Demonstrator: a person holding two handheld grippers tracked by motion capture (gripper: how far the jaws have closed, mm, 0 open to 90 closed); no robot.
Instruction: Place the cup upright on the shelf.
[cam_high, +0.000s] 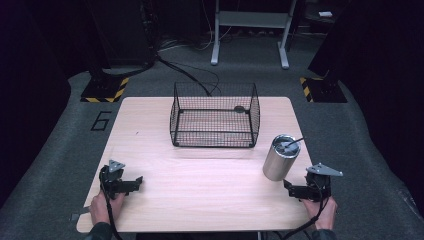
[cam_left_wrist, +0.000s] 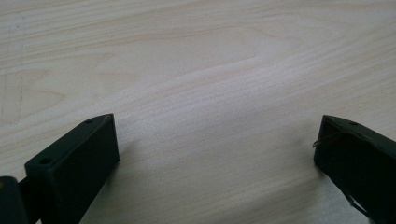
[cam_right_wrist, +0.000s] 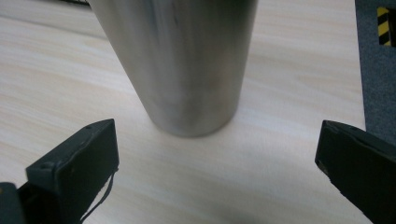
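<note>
A steel tumbler (cam_high: 280, 157) with a dark lid and a straw stands upright on the wooden table (cam_high: 200, 190), right of centre. My right gripper (cam_high: 291, 188) rests just in front of it, open, jaws wide apart. In the right gripper view the tumbler (cam_right_wrist: 184, 65) rises straight ahead of the right gripper (cam_right_wrist: 217, 158), just beyond its jaws and not touched by them. A black wire basket (cam_high: 215, 116) sits empty at the back middle. My left gripper (cam_high: 136, 183) lies near the front left edge, open over bare wood (cam_left_wrist: 205, 93), nothing between its jaws.
The table's right edge (cam_right_wrist: 359, 70) lies close to the tumbler, with grey carpet beyond. Behind the table stand a white frame (cam_high: 250, 30) and two bases with yellow-black striping (cam_high: 105, 90). A black cable (cam_high: 195, 80) runs on the floor toward the basket.
</note>
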